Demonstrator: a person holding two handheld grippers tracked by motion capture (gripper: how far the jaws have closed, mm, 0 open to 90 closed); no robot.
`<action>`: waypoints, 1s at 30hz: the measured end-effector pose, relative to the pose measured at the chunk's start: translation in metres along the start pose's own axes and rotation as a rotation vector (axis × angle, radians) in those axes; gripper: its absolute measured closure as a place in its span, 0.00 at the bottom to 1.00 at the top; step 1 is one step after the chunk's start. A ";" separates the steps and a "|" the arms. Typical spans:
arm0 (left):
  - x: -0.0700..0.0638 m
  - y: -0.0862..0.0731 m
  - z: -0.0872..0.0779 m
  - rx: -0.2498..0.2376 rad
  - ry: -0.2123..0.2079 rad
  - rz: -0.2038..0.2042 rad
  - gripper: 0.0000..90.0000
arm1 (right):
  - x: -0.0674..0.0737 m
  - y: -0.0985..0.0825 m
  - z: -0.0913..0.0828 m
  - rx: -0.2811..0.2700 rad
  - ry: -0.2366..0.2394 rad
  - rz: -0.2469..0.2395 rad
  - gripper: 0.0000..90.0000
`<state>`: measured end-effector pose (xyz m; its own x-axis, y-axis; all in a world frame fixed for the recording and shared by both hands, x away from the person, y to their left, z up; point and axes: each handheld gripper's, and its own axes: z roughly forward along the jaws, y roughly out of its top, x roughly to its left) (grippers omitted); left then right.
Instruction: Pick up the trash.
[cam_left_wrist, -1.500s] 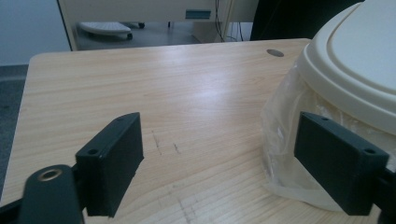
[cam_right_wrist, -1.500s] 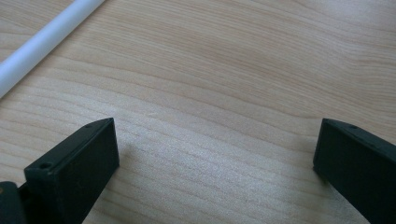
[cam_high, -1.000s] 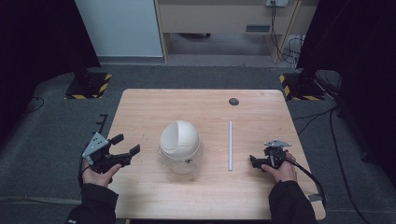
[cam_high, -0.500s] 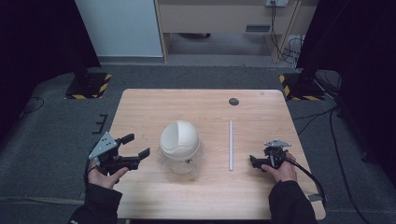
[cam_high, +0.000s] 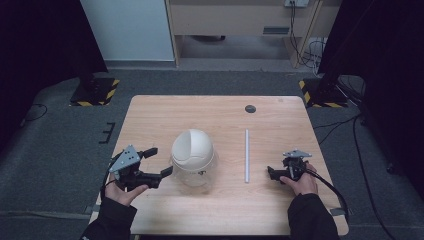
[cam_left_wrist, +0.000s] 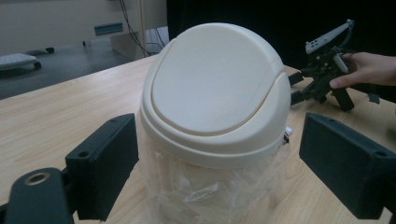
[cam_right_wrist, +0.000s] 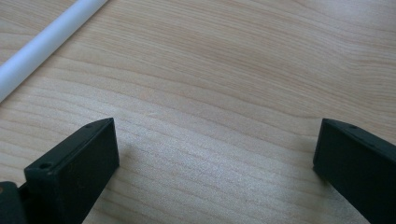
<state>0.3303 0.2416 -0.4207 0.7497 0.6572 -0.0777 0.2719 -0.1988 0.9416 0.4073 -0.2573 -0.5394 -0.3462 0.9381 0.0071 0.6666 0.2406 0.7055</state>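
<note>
A small bin (cam_high: 193, 161) stands mid-table, with a cream dome swing lid (cam_left_wrist: 210, 84) over a clear body lined with a plastic bag (cam_left_wrist: 201, 196). My left gripper (cam_high: 160, 161) is open just left of the bin, its jaws pointing at it; in the left gripper view the left gripper (cam_left_wrist: 224, 179) has one jaw to each side of the bin's body without touching it. My right gripper (cam_high: 272, 173) rests low on the table at the right, open and holding nothing, and the right gripper (cam_right_wrist: 215, 172) shows only bare wood between its jaws. A thin white rod (cam_high: 246, 155) lies between bin and right gripper.
A dark round disc (cam_high: 250, 108) sits near the table's far edge. The wooden table (cam_high: 220, 125) has bare wood behind the bin. The rod (cam_right_wrist: 42, 44) lies at the upper left of the right gripper view. The right hand (cam_left_wrist: 369, 70) shows beyond the bin.
My left gripper has moved right from the table's left edge toward the bin, and its jaws now flank it. The right gripper, the bin and the rod have not moved.
</note>
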 end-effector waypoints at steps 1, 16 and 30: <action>0.000 0.000 0.000 0.000 0.000 0.000 0.13 | 0.000 0.000 0.000 0.000 0.000 0.000 0.01; -0.015 0.001 0.028 0.044 -0.057 0.034 0.13 | 0.000 0.000 0.000 0.000 0.000 0.000 0.01; -0.020 0.005 0.044 0.059 -0.077 0.057 0.13 | 0.000 0.000 0.000 0.000 0.000 0.000 0.01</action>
<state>0.3432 0.1953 -0.4290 0.8084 0.5863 -0.0516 0.2608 -0.2782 0.9245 0.4073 -0.2573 -0.5394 -0.3463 0.9381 0.0072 0.6667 0.2406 0.7055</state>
